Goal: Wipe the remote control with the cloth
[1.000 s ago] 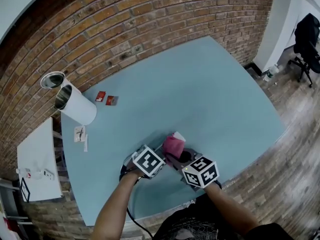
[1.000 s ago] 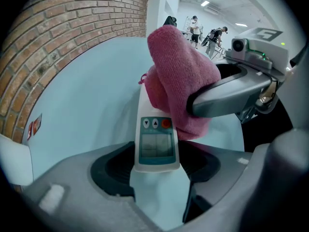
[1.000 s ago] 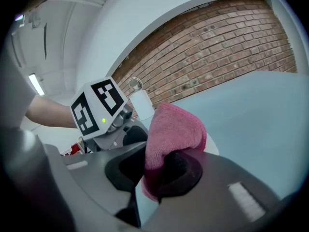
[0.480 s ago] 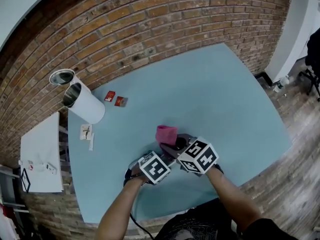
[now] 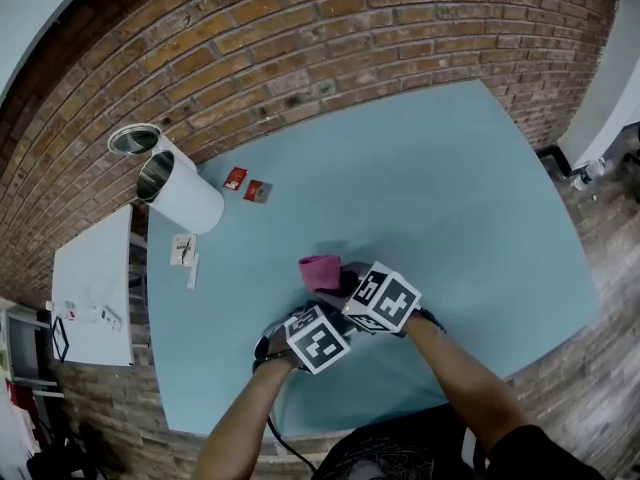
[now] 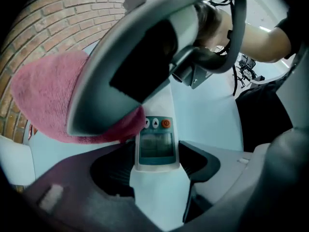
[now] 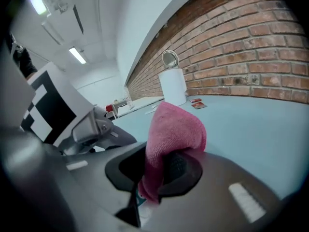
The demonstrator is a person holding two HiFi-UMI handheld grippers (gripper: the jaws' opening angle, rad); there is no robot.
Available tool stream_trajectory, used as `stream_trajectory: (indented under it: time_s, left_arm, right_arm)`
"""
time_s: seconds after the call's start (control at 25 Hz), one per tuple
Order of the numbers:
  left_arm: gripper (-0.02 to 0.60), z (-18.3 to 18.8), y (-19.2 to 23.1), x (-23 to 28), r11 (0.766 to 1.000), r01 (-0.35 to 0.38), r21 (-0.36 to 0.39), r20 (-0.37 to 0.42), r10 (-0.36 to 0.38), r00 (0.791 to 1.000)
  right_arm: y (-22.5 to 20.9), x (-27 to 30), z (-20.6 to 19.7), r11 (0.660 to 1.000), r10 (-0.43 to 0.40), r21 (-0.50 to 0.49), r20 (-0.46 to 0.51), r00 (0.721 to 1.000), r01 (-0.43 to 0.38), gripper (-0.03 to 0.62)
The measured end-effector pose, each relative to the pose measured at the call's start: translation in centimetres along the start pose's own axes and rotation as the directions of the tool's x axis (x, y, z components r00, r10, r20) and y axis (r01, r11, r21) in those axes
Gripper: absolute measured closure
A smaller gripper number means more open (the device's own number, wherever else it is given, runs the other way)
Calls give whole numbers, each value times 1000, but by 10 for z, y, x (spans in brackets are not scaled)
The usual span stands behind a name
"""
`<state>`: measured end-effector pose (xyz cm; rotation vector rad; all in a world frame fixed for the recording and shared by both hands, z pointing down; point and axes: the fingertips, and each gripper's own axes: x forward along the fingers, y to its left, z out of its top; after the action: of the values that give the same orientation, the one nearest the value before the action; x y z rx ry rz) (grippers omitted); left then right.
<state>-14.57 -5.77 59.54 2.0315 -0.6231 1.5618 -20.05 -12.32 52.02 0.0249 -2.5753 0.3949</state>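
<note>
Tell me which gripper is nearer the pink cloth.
Right. The right gripper is clamped on the cloth; the left gripper holds the remote control right beside it.

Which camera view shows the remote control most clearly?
The left gripper view: the remote control is gripped between the fingers, screen and buttons visible. The head view hides it under the left gripper and right gripper. The right gripper view shows only a sliver below the pink cloth.

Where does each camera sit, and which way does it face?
Head view: on the person's head, facing down at the table; both forearms show.
Left gripper view: on the left gripper, along its fingers toward the remote control; a forearm shows.
Right gripper view: on the right gripper, facing the brick wall past the cloth; no arm shows.
All share the cloth.
</note>
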Motion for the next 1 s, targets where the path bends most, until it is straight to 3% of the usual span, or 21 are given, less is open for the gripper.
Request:
stream_trajectory:
  time_s: [0.44,1.0]
  left_arm:
    - [288,-3,2,1,1000,5,-1,-60,-5,998]
    - [288,-4,3,2,1000,9,-3,-101,-9,995]
  right_arm:
    - [-15,6,-8,997,80,-8,-38,996,-80,528]
    - [-51,-26,-17,999,20,40,-21,1000,-19,529]
